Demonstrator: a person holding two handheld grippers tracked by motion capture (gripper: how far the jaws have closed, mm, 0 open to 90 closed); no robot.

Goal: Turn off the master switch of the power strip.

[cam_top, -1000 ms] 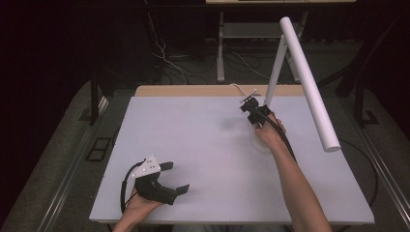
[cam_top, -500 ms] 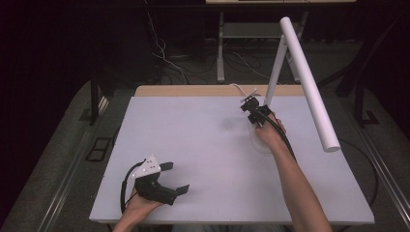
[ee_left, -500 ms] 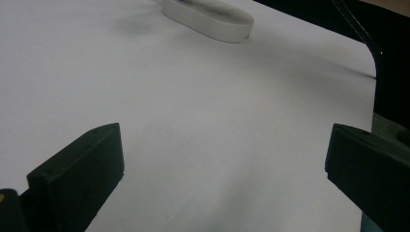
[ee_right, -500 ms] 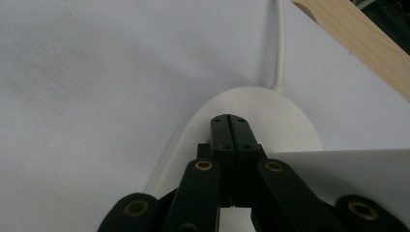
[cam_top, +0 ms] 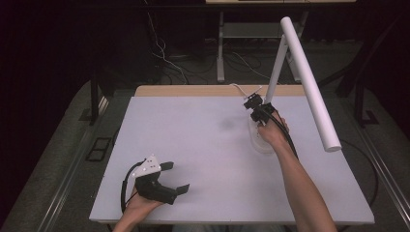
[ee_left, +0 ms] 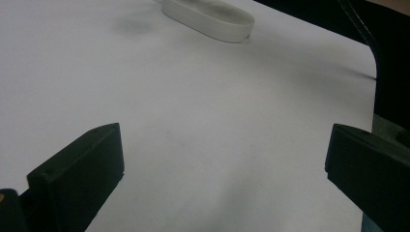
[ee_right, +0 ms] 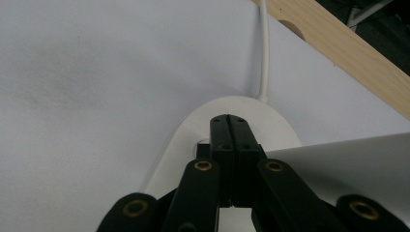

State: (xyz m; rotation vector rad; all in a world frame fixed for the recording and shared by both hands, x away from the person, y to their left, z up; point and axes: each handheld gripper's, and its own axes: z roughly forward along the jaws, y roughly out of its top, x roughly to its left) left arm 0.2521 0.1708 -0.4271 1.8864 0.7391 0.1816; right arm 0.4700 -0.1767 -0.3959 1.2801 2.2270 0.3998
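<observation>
A white desk lamp stands at the far right of the white table (cam_top: 193,145). Its oval base (cam_top: 255,139) carries a thin stem (cam_top: 275,67) and a long tube head (cam_top: 309,82) that slants toward the right edge. My right gripper (cam_top: 255,104) is shut, with its tips (ee_right: 228,121) pointing down onto the base (ee_right: 193,130) near the stem's foot. I cannot tell whether they touch it. My left gripper (cam_top: 176,177) lies near the front left of the table, open with nothing between its jaws (ee_left: 225,164). The base (ee_left: 208,17) is far ahead of it.
The lamp's white cable (ee_right: 263,48) runs from the base over the table's wooden back edge (ee_right: 338,43). Black cables (cam_top: 290,140) trail along the right forearm. Beyond the table are dark floor, loose wires and a white stand (cam_top: 221,48).
</observation>
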